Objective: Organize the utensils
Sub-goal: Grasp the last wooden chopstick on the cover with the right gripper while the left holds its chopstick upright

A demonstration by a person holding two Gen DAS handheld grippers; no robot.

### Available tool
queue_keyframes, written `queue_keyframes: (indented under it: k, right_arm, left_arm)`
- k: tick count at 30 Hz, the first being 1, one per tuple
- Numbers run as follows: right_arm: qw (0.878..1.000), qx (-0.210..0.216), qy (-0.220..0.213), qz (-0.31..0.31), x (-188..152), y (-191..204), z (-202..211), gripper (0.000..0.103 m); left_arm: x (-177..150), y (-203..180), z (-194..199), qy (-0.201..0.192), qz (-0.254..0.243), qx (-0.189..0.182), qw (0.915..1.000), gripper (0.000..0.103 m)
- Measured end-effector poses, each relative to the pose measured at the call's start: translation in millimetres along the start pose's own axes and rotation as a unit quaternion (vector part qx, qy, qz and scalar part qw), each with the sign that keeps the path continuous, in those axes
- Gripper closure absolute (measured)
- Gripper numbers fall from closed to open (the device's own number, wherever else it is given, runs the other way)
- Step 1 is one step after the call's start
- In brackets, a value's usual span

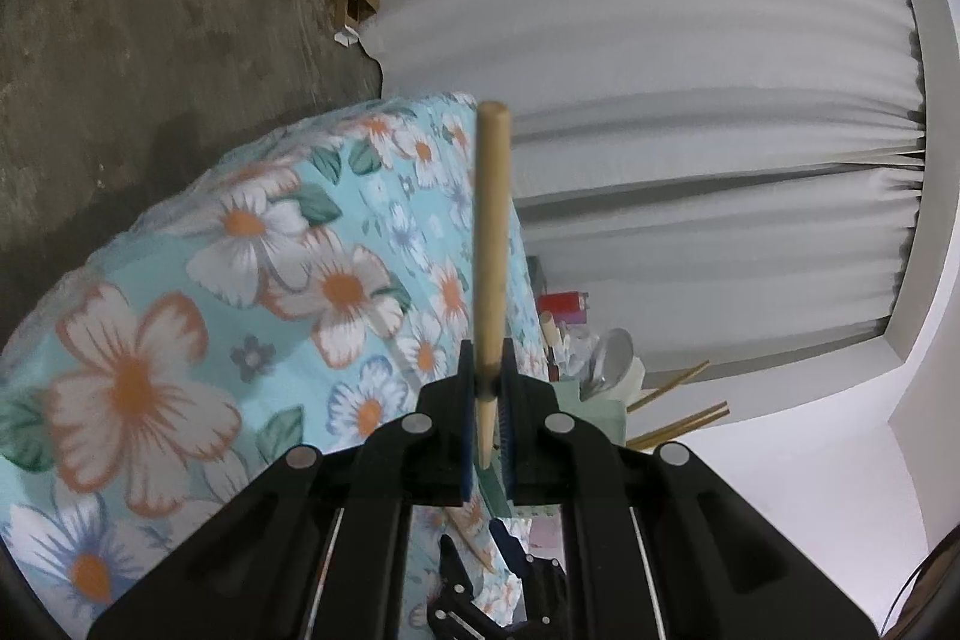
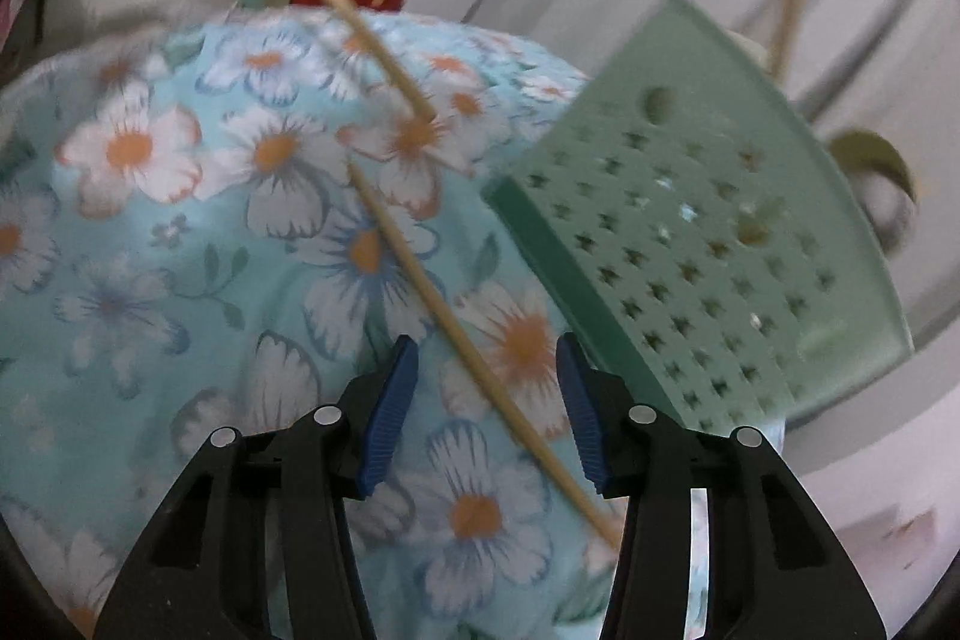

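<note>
We clamp a wooden chopstick (image 1: pixel 492 244) in the left gripper (image 1: pixel 487 382); our right gripper (image 2: pixel 486 370) straddles, ungripped, another chopstick (image 2: pixel 456 334) lying on the floral cloth (image 2: pixel 180 280).

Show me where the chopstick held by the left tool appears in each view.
Left wrist: chopstick at center, clamped in the left tool.
Right wrist: same chopstick runs diagonally from top left.
Shared landmark: green utensil holder.

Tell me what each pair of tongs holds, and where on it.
The left tongs clamp a wooden chopstick near its thin end. The right tongs hold nothing; a second chopstick lies on the cloth between their open jaws.
</note>
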State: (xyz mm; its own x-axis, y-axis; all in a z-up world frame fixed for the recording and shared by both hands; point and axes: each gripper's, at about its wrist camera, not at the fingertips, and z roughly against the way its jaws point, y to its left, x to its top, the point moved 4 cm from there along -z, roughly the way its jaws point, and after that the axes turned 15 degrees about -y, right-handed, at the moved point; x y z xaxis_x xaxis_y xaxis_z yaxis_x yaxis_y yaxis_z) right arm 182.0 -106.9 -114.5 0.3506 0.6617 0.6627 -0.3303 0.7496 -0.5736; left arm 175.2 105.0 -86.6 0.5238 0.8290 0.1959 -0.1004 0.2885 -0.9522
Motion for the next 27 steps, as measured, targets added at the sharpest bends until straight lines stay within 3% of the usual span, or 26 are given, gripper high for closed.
queue_keyframes:
  k: [4, 13, 20, 23, 27]
  right_arm:
    - [0.999, -0.004, 0.003, 0.032, 9, 6, -15, 0.063]
    - [0.998, 0.007, 0.009, 0.065, 26, 22, -35, 0.087]
    - [0.999, 0.012, 0.019, 0.04, 32, 24, -38, 0.087]
    - [0.999, 0.019, 0.024, 0.024, 37, 13, -42, 0.081]
    - [0.998, 0.052, 0.03, -0.03, 37, -2, -48, 0.081]
  left_arm:
    - [7, 3, 2, -0.008, -0.006, 0.003, 0.9999, 0.097]
    - [13, 3, 4, -0.014, -0.007, 0.006, 0.9999, 0.097]
    - [15, 2, 3, -0.013, -0.012, 0.01, 0.9998, 0.097]
    - [15, -2, 4, -0.012, -0.019, 0.011, 0.9997, 0.097]
    - [13, -9, 7, -0.013, -0.025, 0.009, 0.9996, 0.097]
